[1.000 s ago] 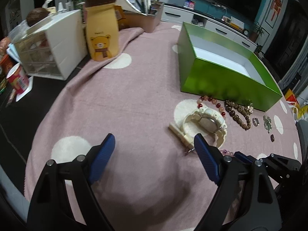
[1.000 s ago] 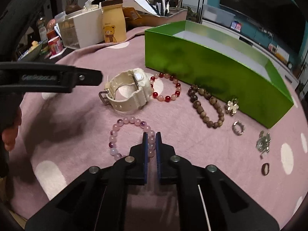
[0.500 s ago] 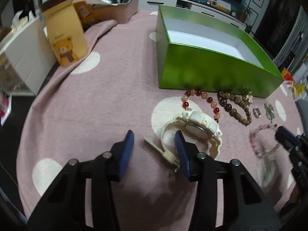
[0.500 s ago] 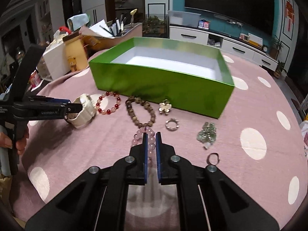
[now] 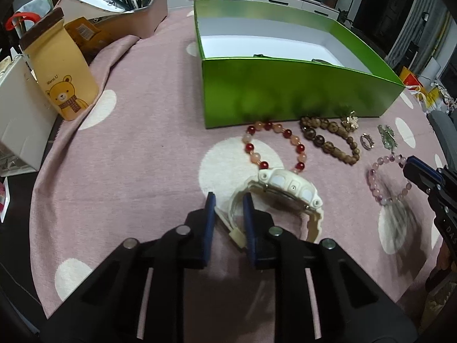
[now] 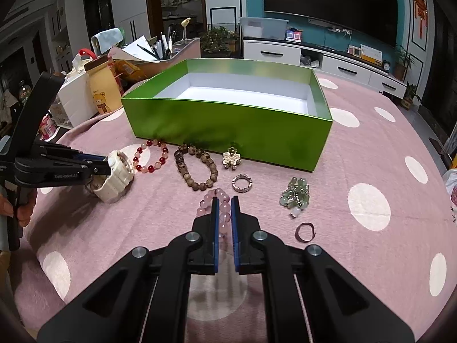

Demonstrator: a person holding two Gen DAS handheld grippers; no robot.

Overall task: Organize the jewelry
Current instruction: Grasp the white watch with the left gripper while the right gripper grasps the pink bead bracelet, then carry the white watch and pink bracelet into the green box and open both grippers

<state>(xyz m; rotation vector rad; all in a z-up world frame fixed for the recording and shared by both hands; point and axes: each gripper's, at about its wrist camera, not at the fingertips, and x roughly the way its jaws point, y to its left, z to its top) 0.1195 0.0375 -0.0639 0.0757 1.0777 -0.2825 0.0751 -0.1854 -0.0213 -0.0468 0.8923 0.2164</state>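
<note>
My left gripper (image 5: 227,201) is shut on the strap of a cream watch (image 5: 285,188), which also shows in the right wrist view (image 6: 117,177) lifted slightly off the cloth. My right gripper (image 6: 224,203) is shut on a pink bead bracelet (image 6: 217,197), seen raised above the cloth in the left wrist view (image 5: 385,183). An open green box (image 6: 228,125) with a white inside stands behind. In front of it lie a red bead bracelet (image 6: 150,155), a brown bead bracelet (image 6: 195,170), a gold flower clip (image 6: 231,158), a silver ring (image 6: 242,183), green bead earrings (image 6: 295,195) and a dark ring (image 6: 305,232).
A pink cloth with white dots (image 6: 371,171) covers the table. At the left stand a bear-print pouch (image 5: 61,68), a white drawer unit (image 5: 17,114) and a pen holder (image 5: 140,14). The left table edge drops off (image 5: 17,194).
My left gripper has closed from open onto the watch strap. My right gripper has lifted the pink bracelet and carried it toward the box.
</note>
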